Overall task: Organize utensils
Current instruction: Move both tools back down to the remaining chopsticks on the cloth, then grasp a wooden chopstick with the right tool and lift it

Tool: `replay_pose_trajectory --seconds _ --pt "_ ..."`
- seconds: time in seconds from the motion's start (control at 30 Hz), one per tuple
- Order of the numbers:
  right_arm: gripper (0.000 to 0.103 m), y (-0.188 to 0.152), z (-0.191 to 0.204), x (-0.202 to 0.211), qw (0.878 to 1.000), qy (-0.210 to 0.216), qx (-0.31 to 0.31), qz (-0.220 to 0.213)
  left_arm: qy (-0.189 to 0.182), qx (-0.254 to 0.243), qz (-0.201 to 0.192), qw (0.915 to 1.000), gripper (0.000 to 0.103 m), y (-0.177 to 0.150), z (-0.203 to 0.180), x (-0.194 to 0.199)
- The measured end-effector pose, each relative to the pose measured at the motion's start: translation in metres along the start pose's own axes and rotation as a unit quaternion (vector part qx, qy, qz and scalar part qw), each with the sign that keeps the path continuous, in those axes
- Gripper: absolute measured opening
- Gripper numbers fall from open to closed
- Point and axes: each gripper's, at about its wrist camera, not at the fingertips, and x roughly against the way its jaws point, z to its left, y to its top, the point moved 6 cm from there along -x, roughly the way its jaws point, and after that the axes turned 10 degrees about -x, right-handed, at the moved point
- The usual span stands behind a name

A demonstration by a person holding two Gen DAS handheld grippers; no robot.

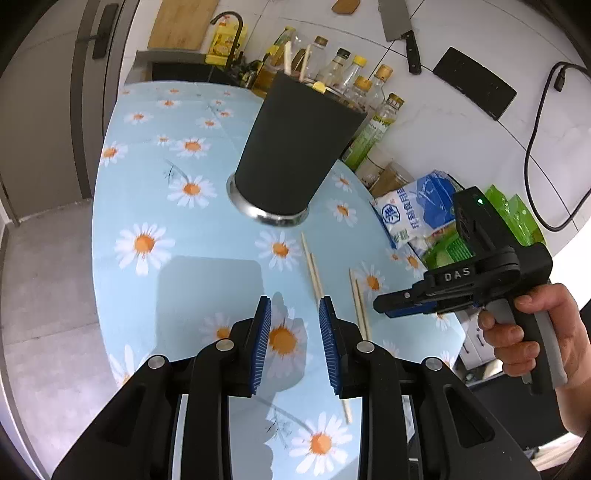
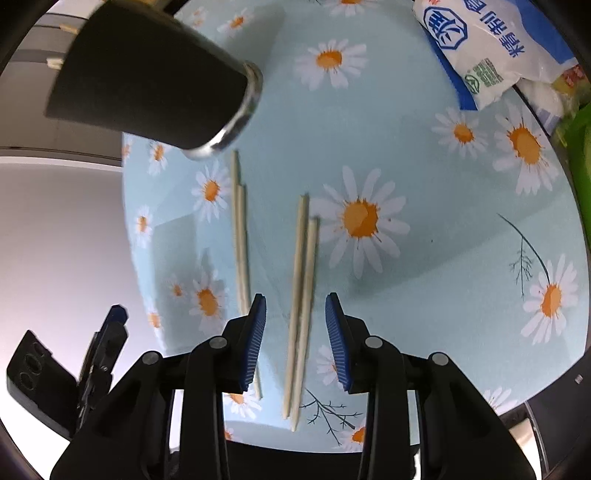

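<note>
A tall black holder (image 1: 295, 147) with a steel base stands on the daisy tablecloth (image 1: 155, 206) and holds a few chopsticks. Two pairs of pale chopsticks lie on the cloth: one pair (image 2: 240, 236) nearer the holder (image 2: 155, 74), one pair (image 2: 301, 306) to its right. My right gripper (image 2: 295, 339) is open, hovering with the right pair between its pads (image 2: 258, 332). My left gripper (image 1: 294, 343) is open and empty above the cloth; the chopsticks (image 1: 312, 269) (image 1: 360, 302) lie to its right. The right gripper (image 1: 406, 302) shows there, held by a hand.
Oil and sauce bottles (image 1: 354, 85) line the wall behind the holder. A blue and white bag (image 1: 417, 210) (image 2: 480, 55) and green packets (image 1: 513, 214) sit at the table's right. A cleaver (image 1: 399, 26) hangs on the wall. The table's front edge (image 2: 295, 443) is close.
</note>
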Motion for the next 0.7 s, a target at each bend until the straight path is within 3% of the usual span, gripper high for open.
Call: replay_pose_trajectory --seconds 0.23,0.37,0.7 --pt "0.018 -0.002 -0.011 -0.011 0.998 -0.059 -0.023 -0.005 -0.019 0.016 0.002 0.9997 0.026 -0.022 0.024 0.013" --pt "0.016 -0.007 -0.003 -0.019 0.997 -0.076 -0.025 -0.006 -0.027 0.035 0.006 0.9990 0.026 -0.032 0.040 0.016" --pt "0.015 -0.016 0.016 -0.036 0.990 -0.137 -0.028 -0.021 -0.050 0.014 0.014 0.9985 0.026 -0.041 0.045 0.023"
